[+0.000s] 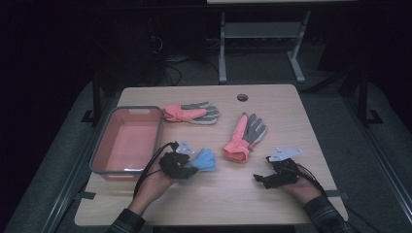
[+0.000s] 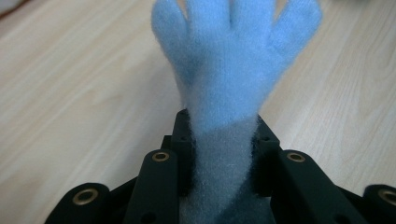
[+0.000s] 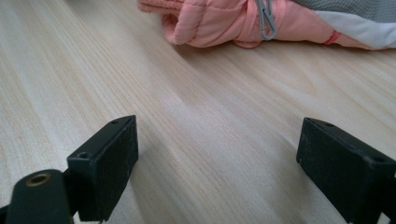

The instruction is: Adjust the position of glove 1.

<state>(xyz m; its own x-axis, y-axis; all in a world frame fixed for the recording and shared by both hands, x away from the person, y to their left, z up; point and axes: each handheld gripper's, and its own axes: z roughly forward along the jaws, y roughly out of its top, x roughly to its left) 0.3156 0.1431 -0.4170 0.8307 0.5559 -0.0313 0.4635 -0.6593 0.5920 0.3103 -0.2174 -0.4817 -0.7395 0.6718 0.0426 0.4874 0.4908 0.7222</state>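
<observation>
Left tongs are clenched on the cuff of the blue glove, its fingers pointing away over the desk, probably lifted for carrying into the pink bin just beside; right tongs stand released near the closer pink-and-grey glove; bare desk lies between them; the bin's near rim seems the one obstacle.

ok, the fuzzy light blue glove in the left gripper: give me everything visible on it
The fuzzy light blue glove looks like soft fleece or knit, small, with short rounded fingers spread wide. Its cuff end sits squeezed between the black jaws of the left gripper, which are shut on it; the fingers point away from the gripper. In the high view it lies near the wooden table's front left, just right of the grey-rimmed pink bin, apart from both pink-and-grey gloves.
</observation>
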